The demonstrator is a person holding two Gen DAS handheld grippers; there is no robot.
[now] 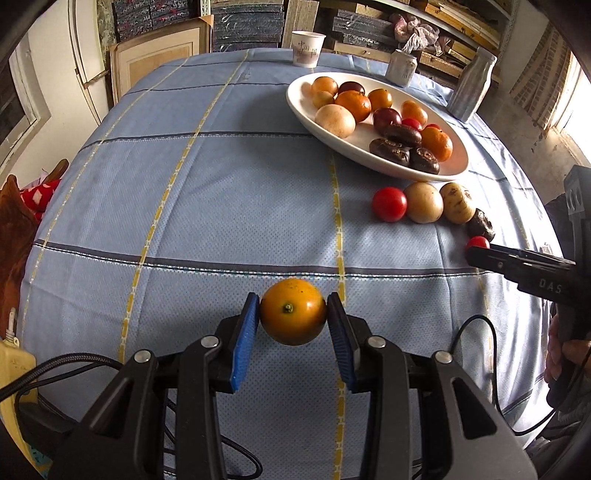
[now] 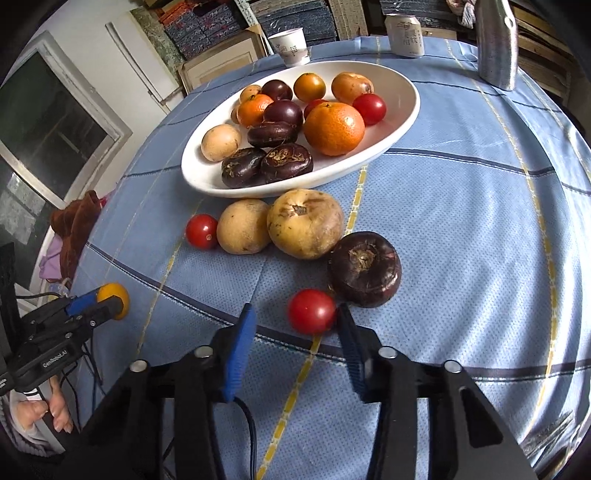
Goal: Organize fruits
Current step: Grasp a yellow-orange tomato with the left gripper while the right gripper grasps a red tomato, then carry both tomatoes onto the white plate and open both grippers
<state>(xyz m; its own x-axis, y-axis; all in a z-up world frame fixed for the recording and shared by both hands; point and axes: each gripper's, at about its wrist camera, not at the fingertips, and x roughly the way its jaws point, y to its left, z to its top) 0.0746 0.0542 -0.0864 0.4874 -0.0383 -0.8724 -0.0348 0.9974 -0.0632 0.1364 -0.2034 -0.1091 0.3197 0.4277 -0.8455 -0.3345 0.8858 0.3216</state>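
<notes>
The left hand-held gripper (image 1: pixel 292 314) is clenched on a small yellow-orange fruit (image 1: pixel 293 311), both blue pads pressing its sides, and holds it above the blue checked cloth of the desk (image 1: pixel 207 206), toward the near edge. The right hand-held gripper (image 2: pixel 295 317) stands over a red cherry tomato (image 2: pixel 311 311) lying on the cloth near the desk's near edge. The tomato sits between the pads, touching the right-hand one, with a clear gap to the other, so nothing is gripped. Just beyond it lies a dark purple fruit (image 2: pixel 365 268), then two tan fruits (image 2: pixel 306 222) and another cherry tomato (image 2: pixel 201 231) in a row beside the white oval dish (image 2: pixel 406 107). The dish, toward the far edge, holds oranges, dark fruits and tomatoes. Behind it stand a paper cup (image 2: pixel 291 46), a can (image 2: pixel 405 35) and a bottle (image 2: pixel 496 44).
</notes>
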